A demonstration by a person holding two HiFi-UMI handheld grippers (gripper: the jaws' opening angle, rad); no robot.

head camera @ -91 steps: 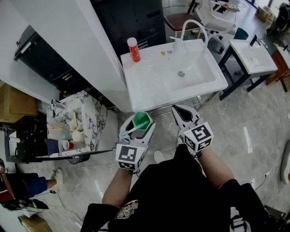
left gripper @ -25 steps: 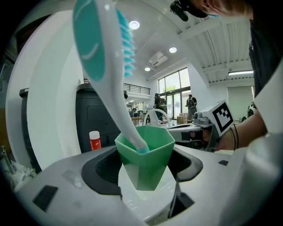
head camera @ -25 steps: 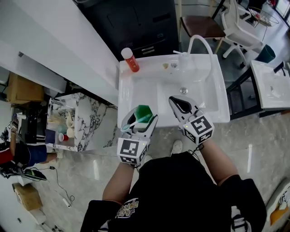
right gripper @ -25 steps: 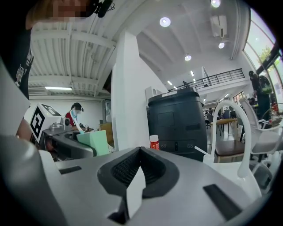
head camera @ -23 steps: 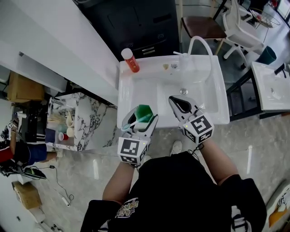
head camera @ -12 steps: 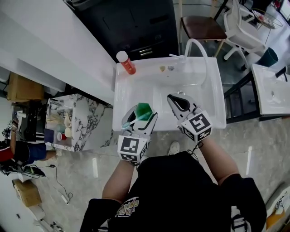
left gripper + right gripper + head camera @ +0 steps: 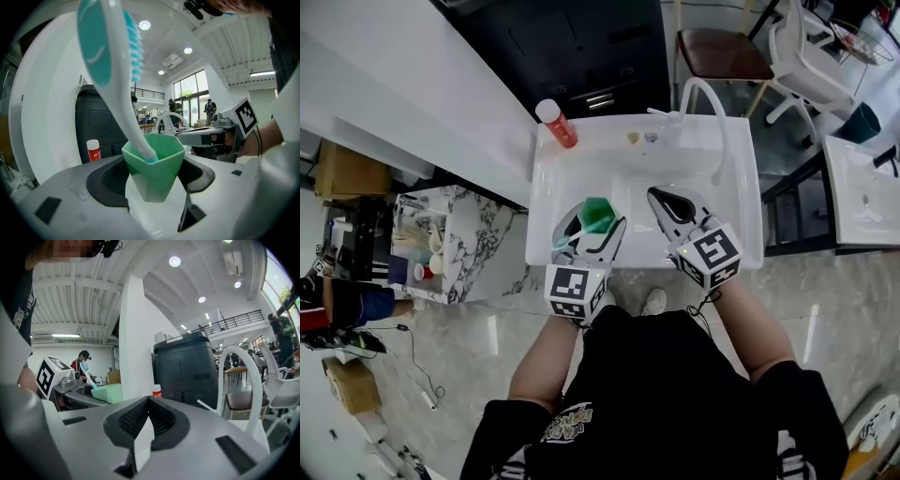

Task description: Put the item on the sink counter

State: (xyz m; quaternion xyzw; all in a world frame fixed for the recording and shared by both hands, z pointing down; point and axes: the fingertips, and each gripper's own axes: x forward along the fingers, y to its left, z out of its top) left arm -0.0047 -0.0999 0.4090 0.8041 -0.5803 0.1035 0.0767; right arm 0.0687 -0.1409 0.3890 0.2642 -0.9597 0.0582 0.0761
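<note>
A green cup (image 7: 598, 214) with a white and teal toothbrush (image 7: 565, 242) leaning in it is clamped in my left gripper (image 7: 591, 217), above the front left part of the white sink counter (image 7: 551, 178). In the left gripper view the cup (image 7: 153, 164) sits upright between the jaws and the toothbrush (image 7: 112, 70) rises up and to the left. My right gripper (image 7: 667, 199) hangs beside it over the basin's front edge, shut and empty. The jaws of the right gripper (image 7: 147, 420) meet in its own view.
An orange-red bottle (image 7: 555, 123) stands at the counter's back left corner. A curved white faucet (image 7: 705, 94) rises at the back right. A marble side table (image 7: 450, 246) with cups is to the left, a second sink (image 7: 861, 178) and a chair (image 7: 724, 52) to the right.
Both grippers have moved forward from over the floor in front of the sink to above its front part. The left one still holds the cup and toothbrush.
</note>
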